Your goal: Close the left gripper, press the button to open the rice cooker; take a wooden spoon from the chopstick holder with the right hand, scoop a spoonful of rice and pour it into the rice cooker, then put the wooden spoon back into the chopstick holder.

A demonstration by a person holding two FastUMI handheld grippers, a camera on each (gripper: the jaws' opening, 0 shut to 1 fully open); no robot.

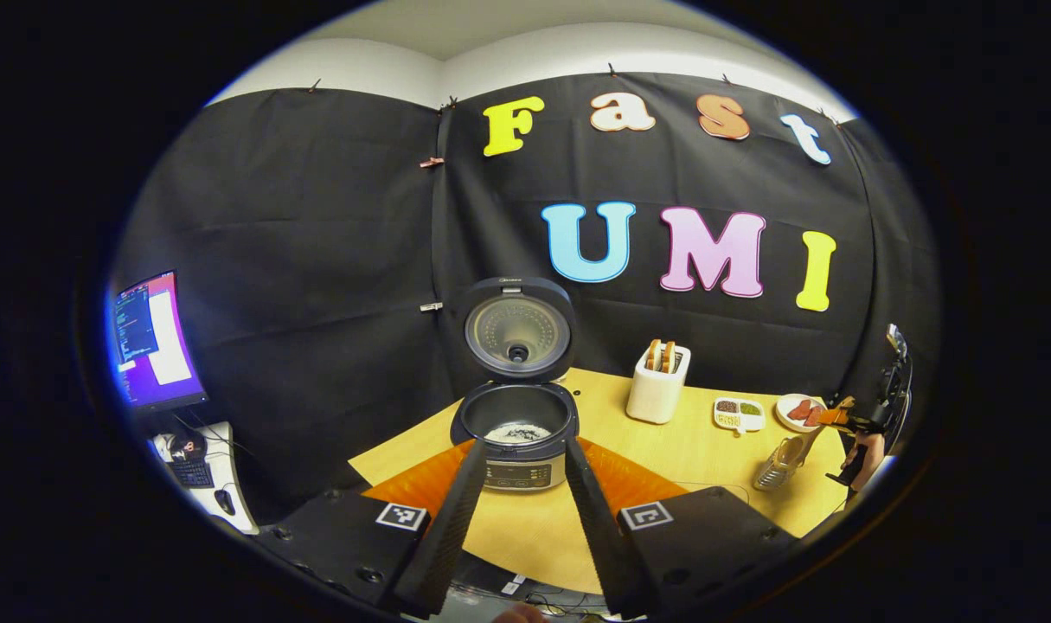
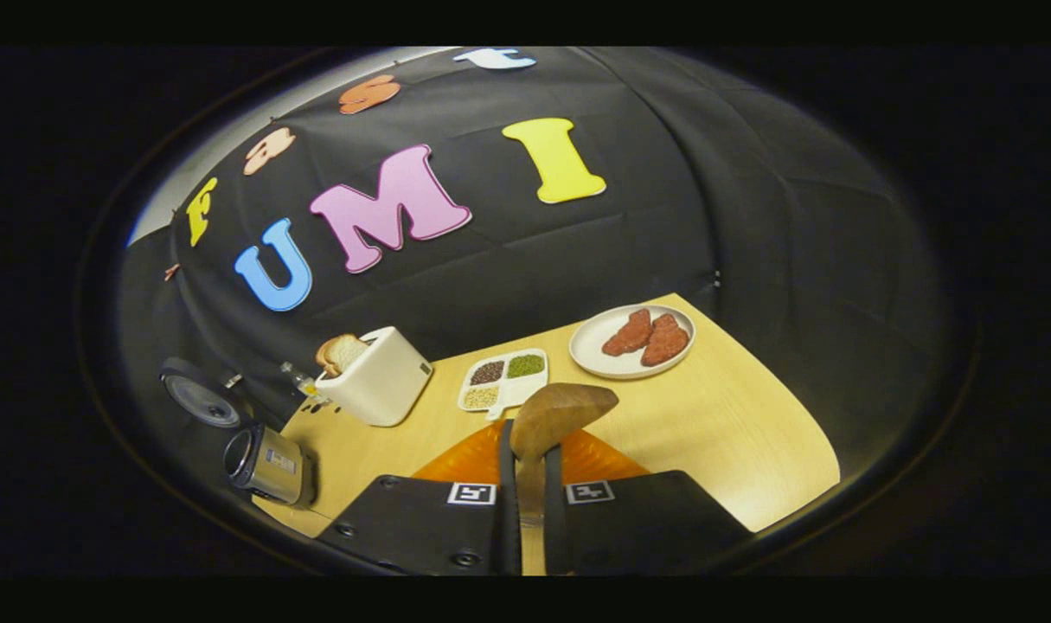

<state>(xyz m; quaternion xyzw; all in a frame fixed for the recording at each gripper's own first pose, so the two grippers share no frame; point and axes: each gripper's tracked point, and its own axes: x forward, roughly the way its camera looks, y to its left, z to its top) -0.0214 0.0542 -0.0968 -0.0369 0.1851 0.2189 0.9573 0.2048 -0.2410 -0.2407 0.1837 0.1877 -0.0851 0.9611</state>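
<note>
Lower centre of the right gripper view: the right gripper (image 2: 529, 484) has its two black fingers clenched on the flat handle of a brown wooden spoon (image 2: 560, 415), whose rounded bowl rises just above the fingertips, tilted toward the frame's right. Behind it on the pale wooden table (image 2: 750, 433) sit a white divided dish of grains (image 2: 503, 379), a white plate of red meat slices (image 2: 633, 342) and a white toaster holding bread (image 2: 378, 376). The spoon looks light and rigid — a smooth, narrow handle that could twist between the pads if gripped near its end, so a hold low on the handle, as seen, appears sound.

Centre of the left gripper view: a black rice cooker (image 1: 516, 424) stands with its lid raised and white rice visible in the pot. The left gripper (image 1: 525, 454) has its jaws released, fingers spread either side of the cooker and touching nothing. At the right edge of this frame a hand (image 1: 867, 454) carries the other gripper above a metal mesh chopstick holder (image 1: 780, 463) — apparently the spoon is being returned, and the wrist is angled downward toward the table.
</note>
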